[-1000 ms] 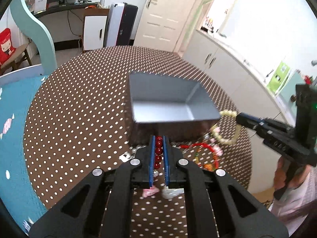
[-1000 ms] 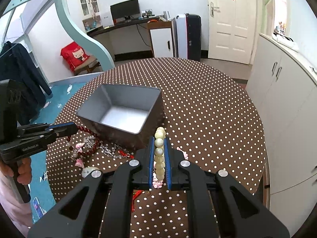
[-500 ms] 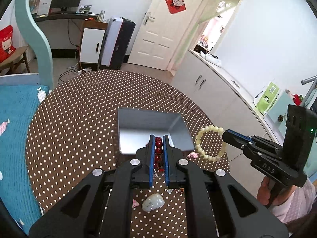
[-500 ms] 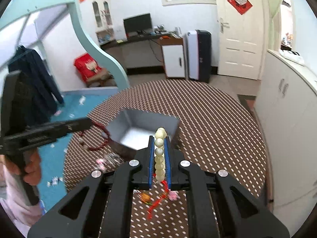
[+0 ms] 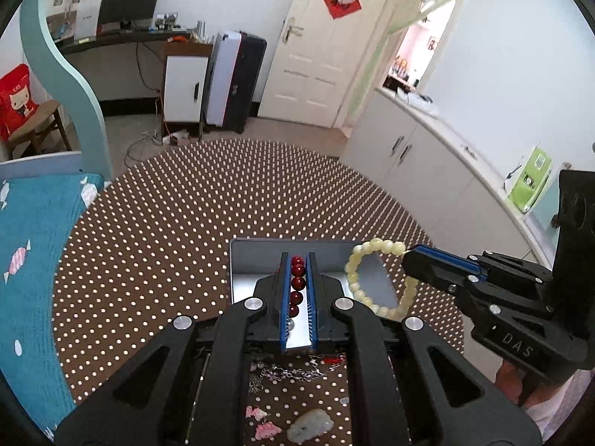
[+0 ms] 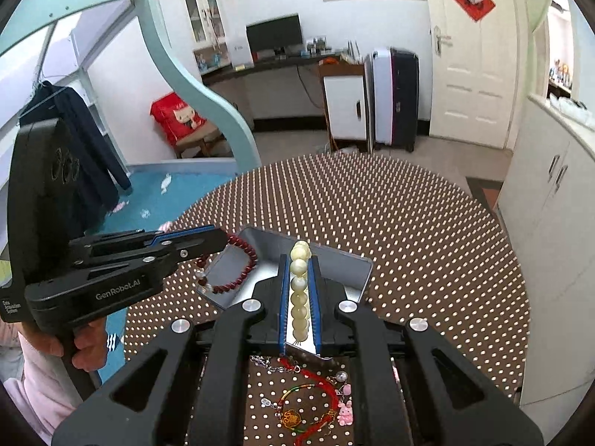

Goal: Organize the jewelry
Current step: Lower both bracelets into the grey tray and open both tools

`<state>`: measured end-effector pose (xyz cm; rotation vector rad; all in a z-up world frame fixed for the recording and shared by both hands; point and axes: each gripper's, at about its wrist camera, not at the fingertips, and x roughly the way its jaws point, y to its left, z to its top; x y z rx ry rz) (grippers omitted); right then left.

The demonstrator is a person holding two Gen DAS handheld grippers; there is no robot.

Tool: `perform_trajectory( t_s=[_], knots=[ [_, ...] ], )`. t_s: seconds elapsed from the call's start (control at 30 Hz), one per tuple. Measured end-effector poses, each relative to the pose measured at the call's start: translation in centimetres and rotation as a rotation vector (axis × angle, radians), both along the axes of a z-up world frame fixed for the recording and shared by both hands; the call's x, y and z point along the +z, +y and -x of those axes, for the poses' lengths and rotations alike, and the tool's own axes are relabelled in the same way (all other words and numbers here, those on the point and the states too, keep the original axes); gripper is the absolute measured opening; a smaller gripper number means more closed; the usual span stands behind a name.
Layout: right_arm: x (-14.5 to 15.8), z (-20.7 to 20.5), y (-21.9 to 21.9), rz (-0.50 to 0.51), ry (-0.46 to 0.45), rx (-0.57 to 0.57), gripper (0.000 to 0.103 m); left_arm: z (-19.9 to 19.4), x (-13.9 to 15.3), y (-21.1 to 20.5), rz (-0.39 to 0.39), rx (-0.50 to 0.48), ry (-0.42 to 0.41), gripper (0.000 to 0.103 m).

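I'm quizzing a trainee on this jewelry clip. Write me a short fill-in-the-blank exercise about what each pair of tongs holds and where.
1. The left tongs grip a bracelet of dark ____ beads.
2. The right tongs grip a bracelet of ____ beads.
3. Both bracelets hang above the grey ____.
4. The tablecloth is brown with white ____.

Missing words: red; cream; box; dots

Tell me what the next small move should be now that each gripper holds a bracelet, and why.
Probably open both grippers. The left gripper clamps the red bracelet, the right gripper the pale bracelet; both bracelets appear to hang over the open grey tin, so they would likely drop in.
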<state>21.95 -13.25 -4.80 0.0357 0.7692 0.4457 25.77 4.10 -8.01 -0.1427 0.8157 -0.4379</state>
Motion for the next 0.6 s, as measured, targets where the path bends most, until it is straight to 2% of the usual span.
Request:
perform_trajectory(
  t_s=[0.13,0.17,0.2,0.23,0.27,0.37,0.47,0.5,0.57,0.6],
  knots=[
    [-0.9,-1.1,0.0,0.005,0.040,-0.035,0.012,-1.0,-1.8,-0.7,-0.029,-0.004,0.040,0.008],
    [-1.0,-1.2,0.0,0.010,0.043,-0.042,0.017,-1.1,-2.0,-0.9,-0.031,-0.013,0.044,0.008],
    [-0.8,-1.2,0.0,0.011,0.042,-0.046,0.027,-1.1,-2.2,-1.0,-0.035,-0.020,0.043,0.008],
    [-0.7,-1.2,-0.1,0.018,0.038,-0.057,0.057,-1.1,-2.3,-1.0,-0.043,-0.016,0.038,0.008],
    [-0.6,-1.1,-0.2,0.030,0.023,-0.077,0.071,-1.2,-2.3,-1.1,-0.056,-0.006,0.031,0.008],
    [-0.3,-0.7,-1.0,0.032,0.004,-0.102,0.072,-1.3,-2.4,-0.8,-0.051,-0.008,0.029,0.009],
    [-0.6,-0.4,-1.7,0.058,0.003,-0.142,0.078,-1.1,-2.6,-0.3,-0.066,-0.001,0.030,0.025],
    [-0.8,-0.3,-2.0,0.058,0.005,-0.147,0.078,-0.9,-2.7,-0.3,-0.065,0.002,0.029,0.029],
    [-0.9,0.0,-2.5,0.048,0.012,-0.158,0.080,-0.5,-2.7,0.0,-0.062,0.000,0.029,0.029],
    [-0.9,0.1,-2.6,0.050,0.013,-0.165,0.081,-0.3,-2.7,0.0,-0.071,0.002,0.028,0.035]
  ],
)
